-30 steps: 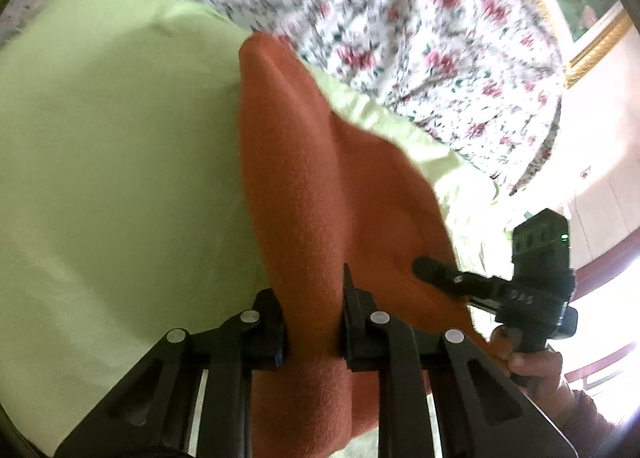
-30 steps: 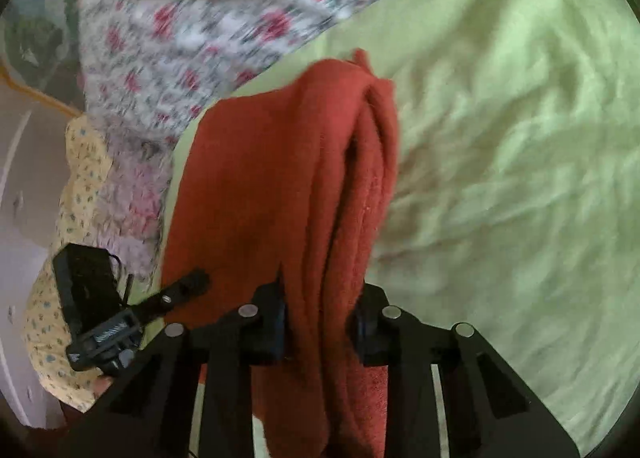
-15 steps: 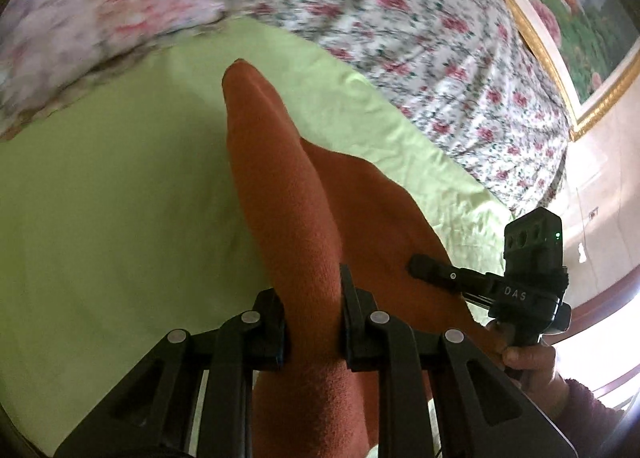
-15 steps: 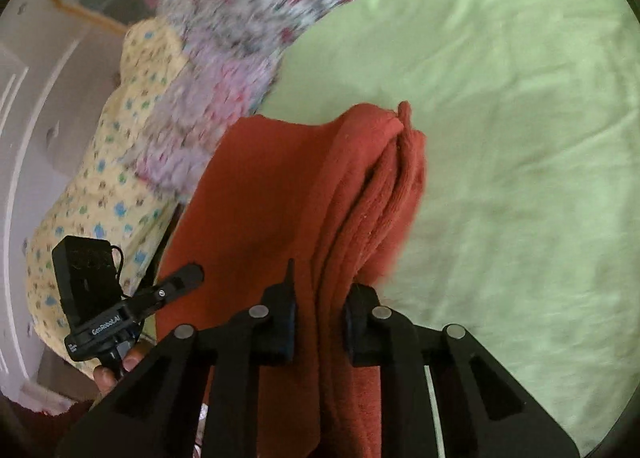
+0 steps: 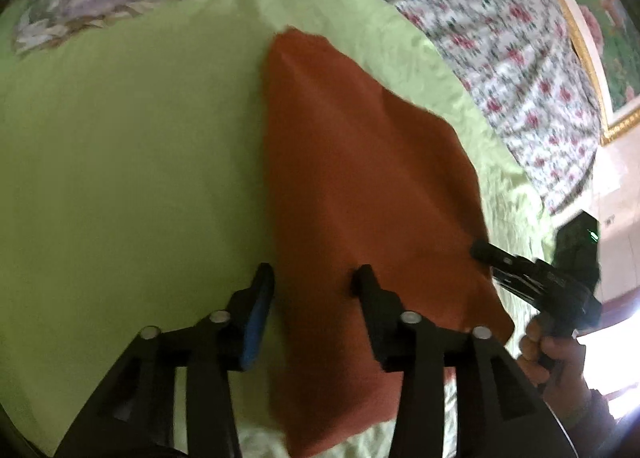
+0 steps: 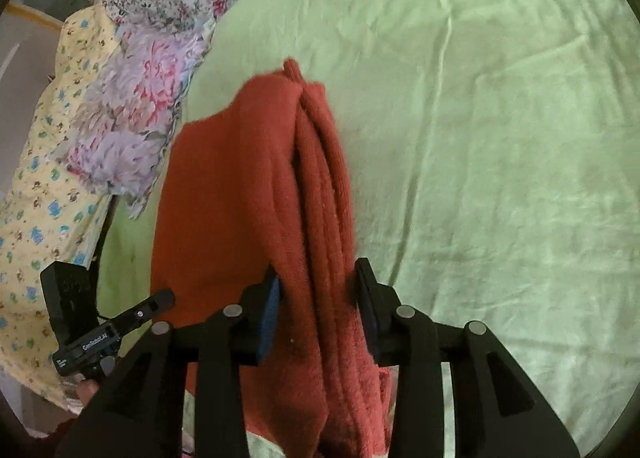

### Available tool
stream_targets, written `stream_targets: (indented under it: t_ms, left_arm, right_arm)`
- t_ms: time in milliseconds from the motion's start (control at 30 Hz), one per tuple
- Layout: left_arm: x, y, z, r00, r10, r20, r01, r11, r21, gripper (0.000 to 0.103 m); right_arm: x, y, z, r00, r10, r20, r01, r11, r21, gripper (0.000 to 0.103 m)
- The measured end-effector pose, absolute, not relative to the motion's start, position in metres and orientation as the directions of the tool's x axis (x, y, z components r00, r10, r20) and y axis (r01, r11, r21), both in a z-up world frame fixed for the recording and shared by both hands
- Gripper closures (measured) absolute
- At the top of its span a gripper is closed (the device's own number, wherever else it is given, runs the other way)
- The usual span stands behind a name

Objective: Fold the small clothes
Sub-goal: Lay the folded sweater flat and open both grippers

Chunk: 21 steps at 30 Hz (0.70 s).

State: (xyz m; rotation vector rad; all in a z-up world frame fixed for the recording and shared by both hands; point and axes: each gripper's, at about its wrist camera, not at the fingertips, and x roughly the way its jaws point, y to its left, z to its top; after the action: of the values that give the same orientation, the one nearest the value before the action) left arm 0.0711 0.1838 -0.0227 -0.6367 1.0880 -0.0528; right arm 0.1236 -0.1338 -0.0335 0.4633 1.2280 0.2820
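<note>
Orange cloth (image 5: 360,193) lies flat on the green sheet (image 5: 120,161), folded into a long panel running away from the left camera, far corner pointing at the floral quilt (image 5: 492,29). Left gripper (image 5: 312,282): jaws have just been opening and now stand spread. The cloth's near left edge sits between them, but there is a visible gap at the blue pad on the left finger (image 5: 256,314), so no pinch. Right finger sits over the cloth; contact there is hard to call. Right gripper (image 6: 316,286): jaws also just opened further. The stacked layers of the cloth (image 6: 256,217) bunch up as a ridge between the fingers, with folded edges visible as parallel ribs running to a small peak at the far end. The ridge fills most of the gap and seems to brush both pads, but they don't look to be squeezing it; I read it as released. From the right view the other gripper (image 6: 156,304) hovers at the cloth's left edge, next to a yellow print fabric (image 6: 44,197) and a purple-pink floral pillow (image 6: 136,105). From the left view the opposite unit (image 5: 488,254) is at the cloth's right edge, held by a hand (image 5: 560,358) in a dark sleeve. A gold picture frame (image 5: 588,69) is at the upper right.
</note>
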Motion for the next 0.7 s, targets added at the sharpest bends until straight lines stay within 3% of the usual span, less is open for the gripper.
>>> stream_targets:
  t_ms: [200, 400, 467, 700]
  left_arm:
    - [0.084, 0.206, -0.017, 0.502, -0.296, -0.813, -0.303, 0.820, -0.485, 0.055]
    - [0.110, 0.194, -0.019, 0.474, -0.240, -0.847, -0.326, 0.846, -0.422, 0.051]
    - [0.118, 0.189, -0.023, 0.452, -0.210, -0.867, -0.338, 0.859, -0.384, 0.051]
    - [0.137, 0.176, -0.036, 0.406, -0.060, -0.912, -0.340, 0.916, -0.211, 0.049]
  right_arm:
    - [0.127, -0.123, 0.008, 0.451, 0.386, -0.805, -0.028, 0.907, 0.419, 0.065]
    - [0.162, -0.110, -0.015, 0.385, 0.421, -0.821, -0.034, 0.896, 0.443, 0.066]
    - [0.171, -0.109, -0.032, 0.342, 0.437, -0.832, -0.018, 0.888, 0.459, 0.092]
    - [0.192, -0.109, -0.031, 0.383, 0.423, -0.821, -0.097, 0.902, 0.420, 0.093]
